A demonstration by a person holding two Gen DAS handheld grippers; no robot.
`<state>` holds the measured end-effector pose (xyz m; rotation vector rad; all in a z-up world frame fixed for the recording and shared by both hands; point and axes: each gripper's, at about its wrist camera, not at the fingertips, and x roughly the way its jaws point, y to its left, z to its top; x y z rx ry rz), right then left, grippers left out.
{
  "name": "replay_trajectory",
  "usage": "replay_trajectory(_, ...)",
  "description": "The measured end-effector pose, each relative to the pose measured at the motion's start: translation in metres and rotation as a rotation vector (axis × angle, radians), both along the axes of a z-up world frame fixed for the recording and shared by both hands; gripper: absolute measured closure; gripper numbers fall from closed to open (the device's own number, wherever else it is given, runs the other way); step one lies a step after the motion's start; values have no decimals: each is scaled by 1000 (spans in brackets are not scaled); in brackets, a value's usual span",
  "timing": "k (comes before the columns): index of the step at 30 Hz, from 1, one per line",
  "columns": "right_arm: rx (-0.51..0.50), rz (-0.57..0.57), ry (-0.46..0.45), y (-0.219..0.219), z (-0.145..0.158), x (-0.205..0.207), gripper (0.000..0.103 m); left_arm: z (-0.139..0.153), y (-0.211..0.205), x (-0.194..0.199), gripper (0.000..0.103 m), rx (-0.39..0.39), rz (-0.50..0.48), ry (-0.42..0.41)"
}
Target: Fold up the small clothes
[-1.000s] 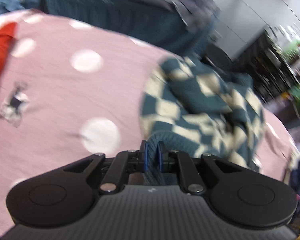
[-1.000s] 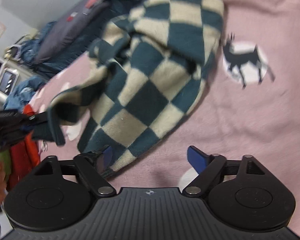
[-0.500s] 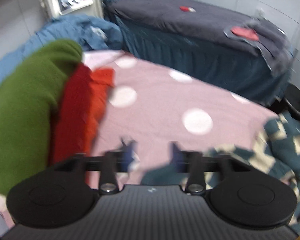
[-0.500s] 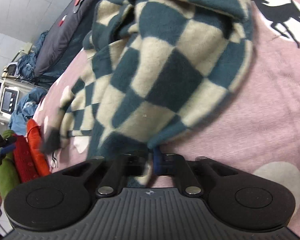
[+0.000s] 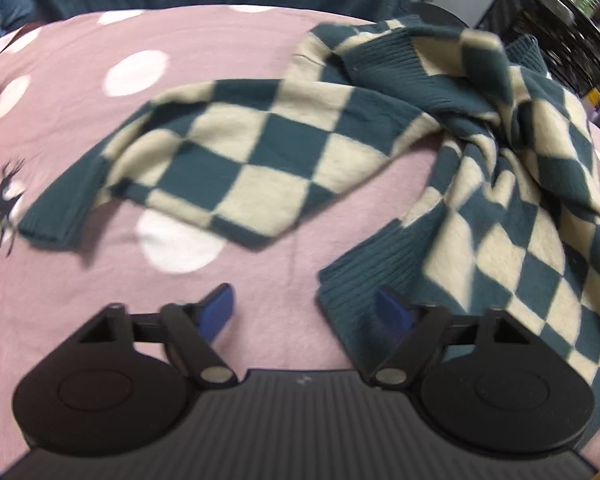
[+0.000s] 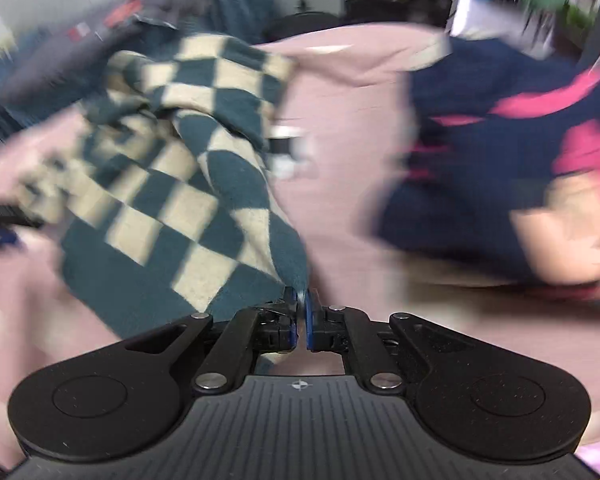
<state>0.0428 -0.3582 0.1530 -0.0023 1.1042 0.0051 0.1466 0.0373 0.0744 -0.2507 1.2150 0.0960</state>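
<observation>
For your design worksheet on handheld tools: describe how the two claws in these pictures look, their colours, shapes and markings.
Both look alike. The left claw and right claw each have a matte black body with a ribbed grey-black centre plate, two round black discs at the sides, angled black link arms with silver rivets, and blue finger pads. A small cross mark sits on the plate's top edge. No cables show.

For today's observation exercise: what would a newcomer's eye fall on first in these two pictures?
The teal-and-cream checked sweater, sprawled across the pink spotted bedspread. Next, the right hand-held gripper pinching its dark hem while the left hand-held gripper gapes beside another edge. A navy-and-pink garment lies to the right.
</observation>
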Motion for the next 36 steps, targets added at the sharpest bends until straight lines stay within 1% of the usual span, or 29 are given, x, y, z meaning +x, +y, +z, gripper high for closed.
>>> replay_trajectory(1,-28,-27,11,-8,1,-4,103,-3,-4,3,13,-3,-5,-13)
replay_trajectory(2,-29,-49,24,-16,1,-7,103,-5,-8,7,12,-6,-10,-26)
replay_trajectory(4,2,-52,34,-19,0,-11,103,-14,-14,17,9,-4,-43,-23)
replay_trajectory(6,49,-78,15,-19,1,-14,96,-22,-24,24,9,54,-85,-7)
replay_trajectory(7,80,-80,17,-18,1,-13,83,-27,-28,26,9,69,-110,1)
replay_trajectory(8,101,-83,19,-12,0,-10,65,-31,-32,26,9,63,-135,6)
replay_trajectory(9,118,-93,17,-9,-1,-10,55,-35,-35,25,10,54,-160,7)
replay_trajectory(10,133,-107,15,-7,-1,-10,42,-38,-40,23,13,56,-186,0)
replay_trajectory(11,147,-118,18,-3,-2,-9,35,-39,-44,21,14,65,-209,-13)
replay_trajectory(12,158,-123,27,-1,-4,-8,33,-39,-48,19,17,83,-231,-28)
replay_trajectory(13,166,-123,38,8,-6,-4,32,-39,-50,17,22,90,-246,-46)
replay_trajectory(14,177,-120,45,9,-8,-4,32,-38,-51,16,26,80,-249,-58)
replay_trajectory(15,186,-117,52,17,-9,-1,32,-37,-51,15,38,60,-252,-73)
replay_trajectory(16,194,-111,62,18,-10,-1,28,-35,-51,15,52,50,-262,-85)
replay_trajectory(17,199,-105,74,19,-12,-1,22,-33,-52,14,61,40,-280,-89)
replay_trajectory(18,200,-101,83,22,-14,0,20,-31,-53,15,80,12,-294,-88)
replay_trajectory(19,202,-101,92,23,-16,1,20,-29,-54,15,86,-20,-300,-83)
replay_trajectory(21,212,-104,110,27,-20,3,17,-25,-59,15,88,-32,-307,-87)
replay_trajectory(23,230,-102,131,31,-24,4,4,-18,-58,9,88,-51,-296,-107)
replay_trajectory(25,250,-98,157,35,-30,6,1,-5,-49,0,89,-97,-245,-142)
replay_trajectory(26,257,-94,176,38,-34,6,1,2,-42,-5,89,-110,-219,-159)
replay_trajectory(28,264,-85,206,43,-42,8,1,15,-29,-15,89,-100,-197,-177)
replay_trajectory(29,259,-87,210,45,-46,8,5,20,-22,-20,89,-96,-188,-183)
replay_trajectory(30,254,-88,210,47,-50,8,16,24,-13,-24,89,-103,-173,-186)
replay_trajectory(31,252,-81,208,50,-52,9,73,29,-4,-28,89,-112,-154,-188)
replay_trajectory(32,258,-64,212,52,-53,11,89,34,5,-29,89,-118,-132,-191)
replay_trajectory(34,267,-37,187,57,-45,12,90,45,23,-39,89,-126,-97,-208)
replay_trajectory(36,291,49,142,64,-27,10,91,62,38,-56,89,-126,-75,-227)
